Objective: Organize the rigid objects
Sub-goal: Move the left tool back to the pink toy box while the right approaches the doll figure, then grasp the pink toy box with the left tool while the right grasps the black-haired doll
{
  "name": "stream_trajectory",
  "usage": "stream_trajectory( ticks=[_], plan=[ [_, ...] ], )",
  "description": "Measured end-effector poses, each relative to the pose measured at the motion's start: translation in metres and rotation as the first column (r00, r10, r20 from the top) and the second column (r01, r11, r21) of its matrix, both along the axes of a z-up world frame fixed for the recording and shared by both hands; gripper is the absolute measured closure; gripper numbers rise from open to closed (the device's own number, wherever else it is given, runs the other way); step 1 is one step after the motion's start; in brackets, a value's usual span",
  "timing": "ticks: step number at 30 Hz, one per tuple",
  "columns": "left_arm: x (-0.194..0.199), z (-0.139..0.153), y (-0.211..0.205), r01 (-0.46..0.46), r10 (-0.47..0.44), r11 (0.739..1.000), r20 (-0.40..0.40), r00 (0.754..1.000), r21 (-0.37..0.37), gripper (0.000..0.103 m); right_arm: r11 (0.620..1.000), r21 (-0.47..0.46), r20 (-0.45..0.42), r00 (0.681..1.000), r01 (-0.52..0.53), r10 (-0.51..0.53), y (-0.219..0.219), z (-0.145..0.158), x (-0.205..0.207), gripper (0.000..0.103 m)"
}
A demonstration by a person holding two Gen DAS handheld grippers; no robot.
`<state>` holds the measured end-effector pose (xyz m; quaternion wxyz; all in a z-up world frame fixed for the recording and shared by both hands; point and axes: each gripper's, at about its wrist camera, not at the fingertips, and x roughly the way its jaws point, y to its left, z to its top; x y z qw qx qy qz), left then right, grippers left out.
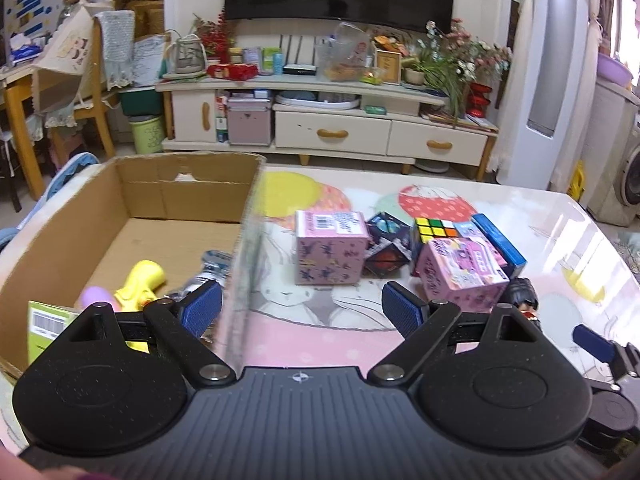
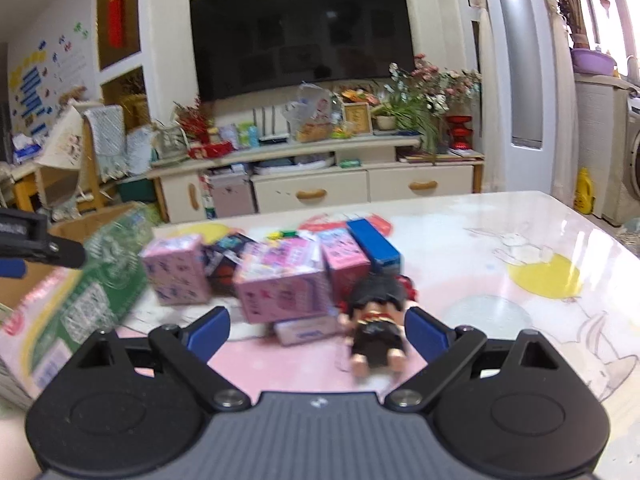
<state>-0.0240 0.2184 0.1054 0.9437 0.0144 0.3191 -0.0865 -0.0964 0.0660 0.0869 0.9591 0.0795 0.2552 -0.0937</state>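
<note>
A cardboard box (image 1: 188,188) stands on the left of the table; inside lie a yellow toy (image 1: 140,280), a plastic bottle (image 1: 208,268) and a green carton (image 1: 44,320). My left gripper (image 1: 302,306) is open and empty, straddling the box's right wall. On the table lies a cluster: pink boxes (image 1: 330,248), dark puzzle cubes (image 1: 388,248), a Rubik's cube (image 1: 434,230), a blue box (image 1: 500,240) and a doll (image 2: 374,320). My right gripper (image 2: 318,328) is open and empty, with the doll just inside its right finger.
The box's outer side (image 2: 80,300) shows green print at the left of the right wrist view. The table (image 2: 520,240) has a glossy cartoon cover. A TV cabinet (image 1: 328,120) with clutter stands beyond the far edge. The left gripper's finger (image 2: 40,248) shows at far left.
</note>
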Motion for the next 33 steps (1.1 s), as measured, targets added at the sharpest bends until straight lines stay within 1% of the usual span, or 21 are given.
stream_trajectory(
  ticks=[5, 8, 10, 13, 16, 20, 24, 27, 30, 33],
  plan=[
    [-0.001, -0.003, -0.009, 0.062, -0.063, 0.997, -0.029, 0.998, -0.046, 0.000, 1.000, -0.003, -0.053, 0.998, 0.023, -0.023, -0.017, -0.018, 0.008, 0.009],
    [-0.001, -0.006, -0.019, 0.109, -0.113, 0.990, -0.048, 0.992, -0.086, 0.000, 1.000, 0.007, -0.078, 0.997, 0.025, -0.024, -0.024, -0.025, 0.016, 0.009],
    [-0.001, -0.007, -0.029, 0.142, -0.148, 0.985, -0.049, 0.988, -0.099, 0.000, 1.000, 0.007, -0.091, 0.996, 0.020, -0.019, -0.026, -0.029, 0.020, 0.009],
    [-0.002, -0.012, -0.045, 0.187, -0.192, 0.978, -0.046, 0.980, -0.090, 0.000, 1.000, 0.015, -0.110, 0.994, 0.009, -0.008, -0.031, -0.033, 0.026, 0.009],
    [0.002, -0.017, -0.065, 0.214, -0.219, 0.973, -0.061, 0.974, -0.084, 0.000, 1.000, 0.026, -0.121, 0.993, 0.006, -0.003, -0.035, -0.036, 0.031, 0.009],
    [0.012, -0.026, -0.088, 0.240, -0.245, 0.968, -0.077, 0.966, -0.071, 0.000, 0.998, 0.068, -0.134, 0.991, 0.007, 0.002, -0.042, -0.040, 0.036, 0.009],
    [0.024, -0.035, -0.109, 0.244, -0.249, 0.968, -0.110, 0.962, -0.053, 0.000, 0.995, 0.099, -0.141, 0.990, 0.003, 0.011, -0.046, -0.042, 0.039, 0.009],
    [0.033, -0.040, -0.118, 0.225, -0.226, 0.974, -0.118, 0.967, -0.023, 0.000, 0.993, 0.115, -0.134, 0.991, 0.000, 0.016, -0.051, -0.040, 0.039, 0.009],
    [0.044, -0.046, -0.125, 0.207, -0.208, 0.978, -0.138, 0.968, -0.024, 0.000, 0.990, 0.142, -0.127, 0.992, -0.002, 0.020, -0.057, -0.038, 0.039, 0.009],
    [0.051, -0.047, -0.127, 0.185, -0.186, 0.983, -0.139, 0.973, -0.023, 0.000, 0.988, 0.154, -0.133, 0.991, -0.009, 0.030, -0.060, -0.038, 0.041, 0.010]
  ],
)
